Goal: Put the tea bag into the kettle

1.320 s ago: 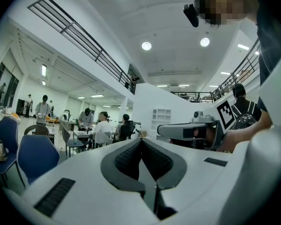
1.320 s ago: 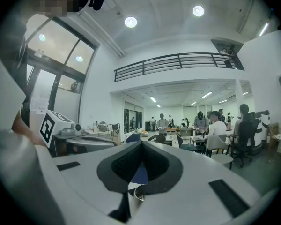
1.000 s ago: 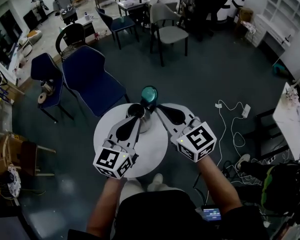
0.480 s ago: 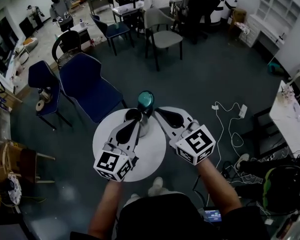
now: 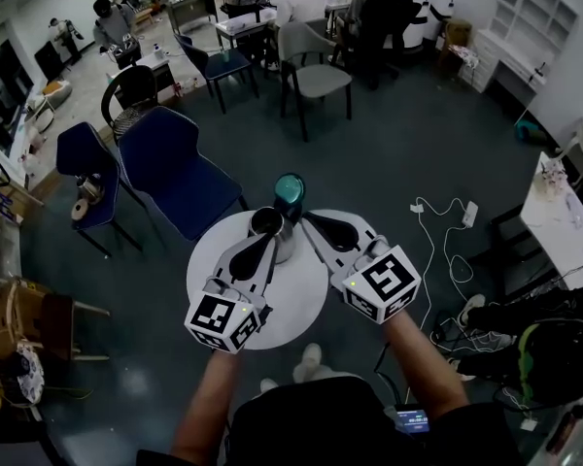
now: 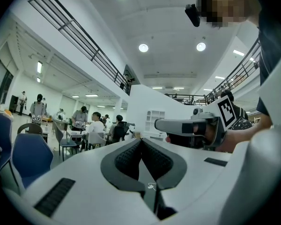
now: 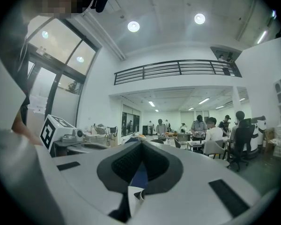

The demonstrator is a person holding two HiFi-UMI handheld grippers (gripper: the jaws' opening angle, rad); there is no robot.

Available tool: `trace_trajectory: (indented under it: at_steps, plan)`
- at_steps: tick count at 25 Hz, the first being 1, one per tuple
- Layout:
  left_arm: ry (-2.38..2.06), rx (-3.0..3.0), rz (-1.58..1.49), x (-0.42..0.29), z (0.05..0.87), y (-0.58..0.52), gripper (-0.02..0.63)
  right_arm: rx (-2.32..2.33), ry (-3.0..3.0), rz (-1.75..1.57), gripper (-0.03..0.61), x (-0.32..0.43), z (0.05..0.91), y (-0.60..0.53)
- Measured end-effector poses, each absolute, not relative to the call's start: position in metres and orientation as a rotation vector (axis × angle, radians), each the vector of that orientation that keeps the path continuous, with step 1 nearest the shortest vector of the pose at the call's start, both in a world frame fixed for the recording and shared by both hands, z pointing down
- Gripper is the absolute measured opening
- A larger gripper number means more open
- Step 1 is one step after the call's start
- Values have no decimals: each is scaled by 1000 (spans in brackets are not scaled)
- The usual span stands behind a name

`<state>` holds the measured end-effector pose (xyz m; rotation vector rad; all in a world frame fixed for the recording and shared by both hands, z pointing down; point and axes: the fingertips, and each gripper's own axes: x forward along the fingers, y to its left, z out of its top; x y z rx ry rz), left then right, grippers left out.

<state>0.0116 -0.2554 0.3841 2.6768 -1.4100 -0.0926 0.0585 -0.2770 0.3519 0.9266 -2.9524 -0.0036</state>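
A metal kettle with a dark open top stands near the far edge of the round white table. My left gripper reaches over the kettle's left side, jaws shut, and nothing clearly shows between them. My right gripper points at the kettle from the right, just above its rim. It is shut on the tea bag, a white and blue paper piece pinched low between the pads. The tea bag is hidden in the head view.
A teal round object sits just beyond the kettle at the table's far edge. Blue chairs stand to the far left of the table and a grey chair further back. Cables and a power strip lie on the floor at right.
Both grippers keep almost the same pose at the kettle. Only the head view has shifted slightly.
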Motion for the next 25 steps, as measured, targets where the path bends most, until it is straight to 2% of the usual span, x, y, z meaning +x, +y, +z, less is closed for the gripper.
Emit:
trace_trajectory:
  at_steps: [25]
  plan:
    - [-1389,2724,-157,-83,353,-103,15,968,-2945,-59,18,-34,324,-121]
